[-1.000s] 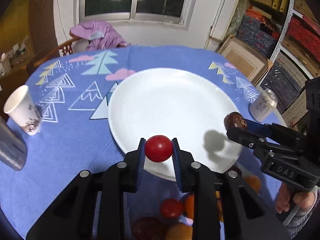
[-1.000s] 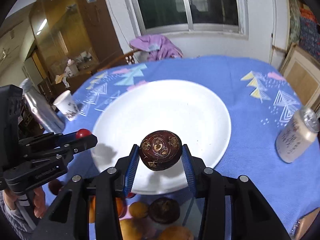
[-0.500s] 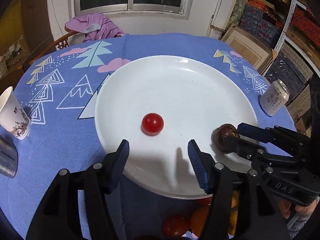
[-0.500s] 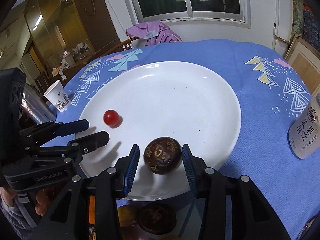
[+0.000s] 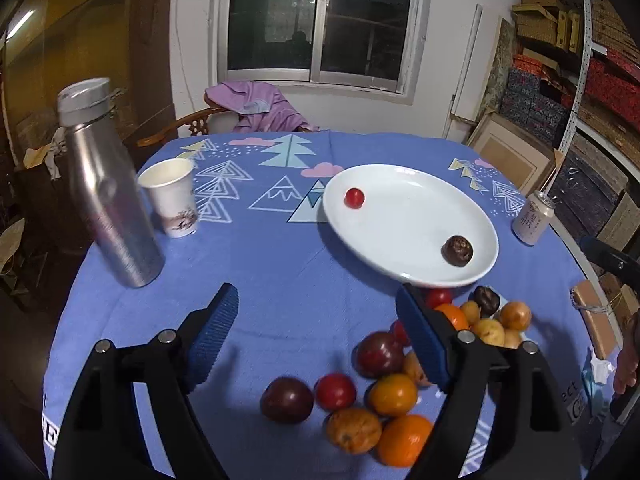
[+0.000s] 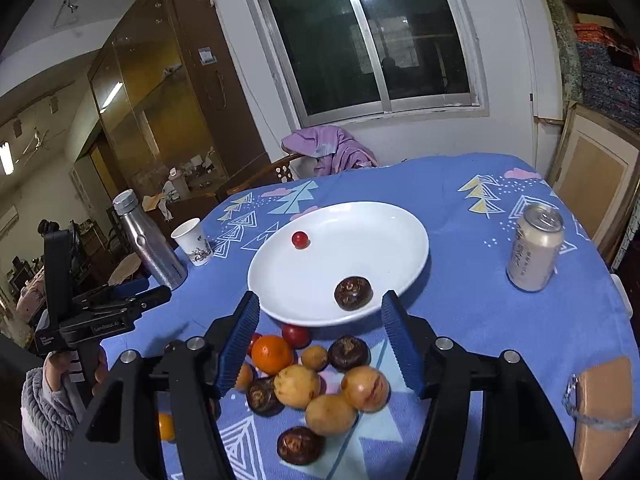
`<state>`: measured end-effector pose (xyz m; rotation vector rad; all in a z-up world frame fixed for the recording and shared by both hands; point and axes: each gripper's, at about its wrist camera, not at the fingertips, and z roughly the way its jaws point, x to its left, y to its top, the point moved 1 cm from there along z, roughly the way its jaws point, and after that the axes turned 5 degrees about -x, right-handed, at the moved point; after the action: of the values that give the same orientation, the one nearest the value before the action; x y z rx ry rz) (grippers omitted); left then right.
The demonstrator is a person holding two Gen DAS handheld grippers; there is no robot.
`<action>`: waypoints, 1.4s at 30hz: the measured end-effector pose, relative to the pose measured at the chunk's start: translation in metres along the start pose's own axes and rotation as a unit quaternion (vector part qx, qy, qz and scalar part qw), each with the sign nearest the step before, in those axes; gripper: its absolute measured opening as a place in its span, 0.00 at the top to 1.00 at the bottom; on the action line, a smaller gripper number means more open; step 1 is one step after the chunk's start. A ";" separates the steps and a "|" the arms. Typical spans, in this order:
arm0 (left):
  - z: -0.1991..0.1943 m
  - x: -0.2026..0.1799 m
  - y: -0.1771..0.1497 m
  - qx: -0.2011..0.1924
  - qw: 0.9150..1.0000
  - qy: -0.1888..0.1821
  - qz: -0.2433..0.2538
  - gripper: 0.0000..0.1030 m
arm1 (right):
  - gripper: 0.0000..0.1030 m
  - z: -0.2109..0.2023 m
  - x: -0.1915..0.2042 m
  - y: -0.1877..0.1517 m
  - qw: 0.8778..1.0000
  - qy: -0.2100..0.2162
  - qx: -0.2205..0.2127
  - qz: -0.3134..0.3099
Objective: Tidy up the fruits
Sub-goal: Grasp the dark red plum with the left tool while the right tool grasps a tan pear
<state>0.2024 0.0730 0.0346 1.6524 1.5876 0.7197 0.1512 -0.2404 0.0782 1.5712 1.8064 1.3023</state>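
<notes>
Table (image 5: pixel 280 288) first: blue patterned cloth, with the white plate (image 5: pixel 400 216) sitting right of centre toward the far side. On the plate so far: a small red tomato (image 5: pixel 354 198) near its far-left rim and a dark brown fruit (image 5: pixel 457 251) near its near-right rim, well apart. Loose fruit pile (image 6: pixel 320 380) sits just on the near side of the plate, oranges, yellowish ones, dark ones and red ones all touching each other.

Left gripper (image 5: pixel 316 340) has jaws that have just been opening, now spread wide with nothing between them. Right gripper (image 6: pixel 320 344) same deal, jaws just opening, empty, hanging over the pile.

What could go wrong, I reckon: everything is round and packed tight, so closing on one fruit could nudge its neighbours and send them rolling off the near edge. The tomato could also roll on that smooth plate.

Clutter: steel bottle (image 5: pixel 108 188) and paper cup (image 5: pixel 172 196) on the left, drink can (image 6: pixel 534 248) on the right. None really blocks the pile.
</notes>
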 end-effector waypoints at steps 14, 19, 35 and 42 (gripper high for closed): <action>0.016 0.012 -0.076 0.039 0.999 0.008 0.028 0.21 | 0.37 0.036 -0.022 -0.059 0.996 -0.038 0.080 0.010; 0.020 0.014 -0.076 0.038 0.999 0.008 0.018 0.21 | 0.37 0.037 -0.019 -0.061 0.996 -0.036 0.085 0.006; 0.031 0.020 -0.080 0.061 0.998 -0.016 0.002 0.48 | 0.37 0.046 -0.022 -0.067 0.994 -0.037 0.104 0.009; 0.034 0.025 -0.079 0.065 0.997 -0.039 -0.023 0.60 | 0.37 0.053 -0.027 -0.071 0.992 -0.020 0.120 0.028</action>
<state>0.1854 0.0924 -0.0519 1.7095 1.6410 0.5307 0.1626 -0.2407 -0.0136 1.7708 1.9665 1.1016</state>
